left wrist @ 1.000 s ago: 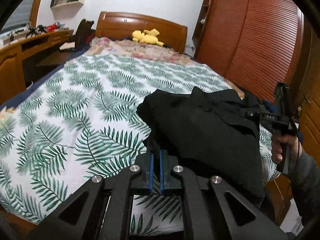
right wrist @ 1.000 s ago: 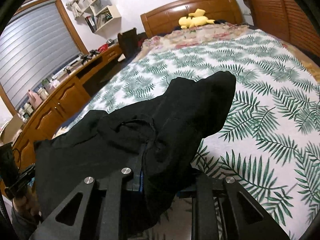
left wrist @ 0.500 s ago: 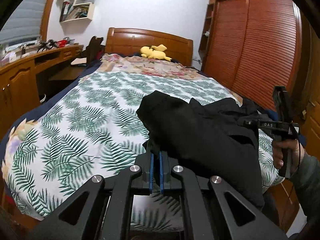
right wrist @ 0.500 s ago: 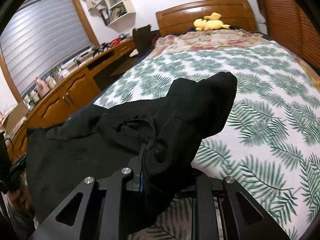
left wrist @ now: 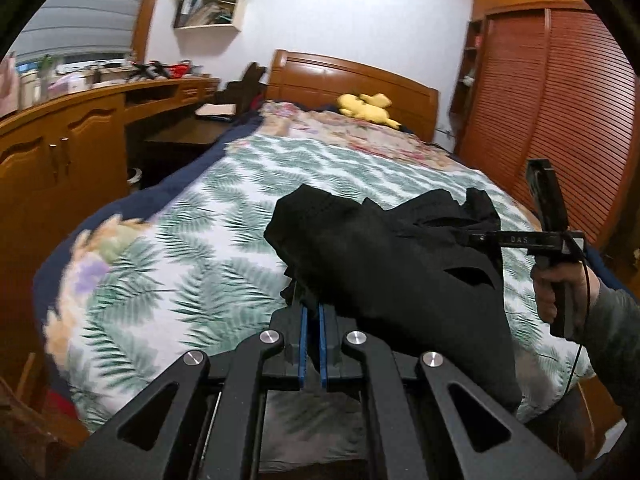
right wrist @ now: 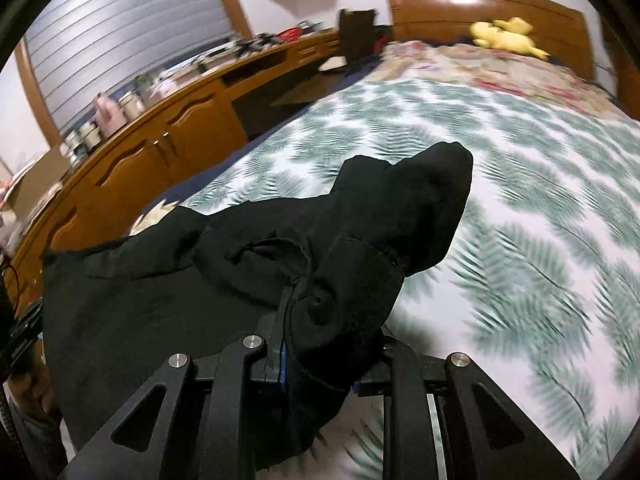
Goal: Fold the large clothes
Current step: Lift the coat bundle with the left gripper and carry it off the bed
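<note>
A large black garment (left wrist: 400,272) hangs bunched between my two grippers, above the near end of a bed with a leaf-print cover (left wrist: 192,280). My left gripper (left wrist: 311,300) is shut on one edge of the cloth, its blue pads nearly together. In the left wrist view my right gripper (left wrist: 472,238) pinches the garment's other end, held by a hand (left wrist: 556,288). The right wrist view shows the black garment (right wrist: 352,248) draped thickly over my right gripper (right wrist: 316,312), which is shut on a fold that hides its fingertips.
A yellow plush toy (left wrist: 366,109) lies by the wooden headboard (left wrist: 352,80). Wooden cabinets with a cluttered desk top (left wrist: 80,128) run along the left of the bed. A louvred wardrobe (left wrist: 560,120) stands on the right.
Both grippers have pulled back toward the foot of the bed with the garment, so more of the bed and the cabinets shows. The cloth has lifted off the cover.
</note>
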The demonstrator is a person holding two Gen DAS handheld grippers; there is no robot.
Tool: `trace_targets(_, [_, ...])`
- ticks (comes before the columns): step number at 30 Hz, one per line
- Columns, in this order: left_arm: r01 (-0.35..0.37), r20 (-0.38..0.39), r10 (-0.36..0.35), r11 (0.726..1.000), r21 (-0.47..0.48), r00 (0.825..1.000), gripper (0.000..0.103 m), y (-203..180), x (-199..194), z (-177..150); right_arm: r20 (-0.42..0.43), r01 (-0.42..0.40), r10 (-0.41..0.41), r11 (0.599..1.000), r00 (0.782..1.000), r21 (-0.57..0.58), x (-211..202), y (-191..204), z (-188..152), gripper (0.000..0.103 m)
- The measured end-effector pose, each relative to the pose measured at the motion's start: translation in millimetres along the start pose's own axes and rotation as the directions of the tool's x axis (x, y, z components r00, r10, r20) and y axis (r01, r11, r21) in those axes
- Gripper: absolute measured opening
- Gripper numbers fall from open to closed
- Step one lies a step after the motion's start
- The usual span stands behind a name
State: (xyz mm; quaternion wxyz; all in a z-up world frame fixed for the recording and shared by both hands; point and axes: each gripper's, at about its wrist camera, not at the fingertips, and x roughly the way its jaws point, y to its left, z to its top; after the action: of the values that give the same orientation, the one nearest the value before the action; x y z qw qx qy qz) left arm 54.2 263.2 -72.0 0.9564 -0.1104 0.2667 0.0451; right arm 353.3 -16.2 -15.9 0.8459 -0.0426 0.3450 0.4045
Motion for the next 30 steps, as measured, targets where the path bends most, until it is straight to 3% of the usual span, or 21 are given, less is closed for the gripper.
trace_targets(7, [-0.166,0.012,0.167,0.985,-0.042,0.986,0.005,70,-11,5,-0.060,-0.090,0.082,0.985,0.995,-0.145,89,63,70,0.022])
trace_targets(11, [-0.260,0.018,0.262,0.962,-0.084,0.965,0.005,109,-23,2,-0.078,-0.150,0.137,0.966,0.988,-0.210,137,108,106,0.022])
trace_targets(20, [-0.408,-0.001,0.413,0.900,-0.155,0.911,0.005,172,-32,-10,-0.067,-0.198,0.186,0.921,0.980,-0.335,193,189,137,0.022])
trace_targets(23, [-0.427,-0.015,0.431,0.890,-0.156,0.902,0.005,181,-22,-14,-0.071,-0.165,0.149,0.926,0.986,-0.339,209,195,142,0.026])
trace_targets(26, [-0.446,-0.033,0.447,0.881,-0.159,0.894,0.005,187,-9,-20,-0.138,-0.134,0.095,0.941,0.986,-0.311,233,197,136,0.028])
trace_targets(28, [-0.462,-0.045,0.460,0.877,-0.130,0.887,0.005,185,-3,-21,-0.126,-0.114,0.073,0.929,0.989,-0.353,239,204,133,0.029])
trace_targets(30, [-0.464,-0.053,0.462,0.874,-0.141,0.885,0.005,190,0,-23,-0.123,-0.097,0.056,0.927,0.991,-0.362,240,204,131,0.036])
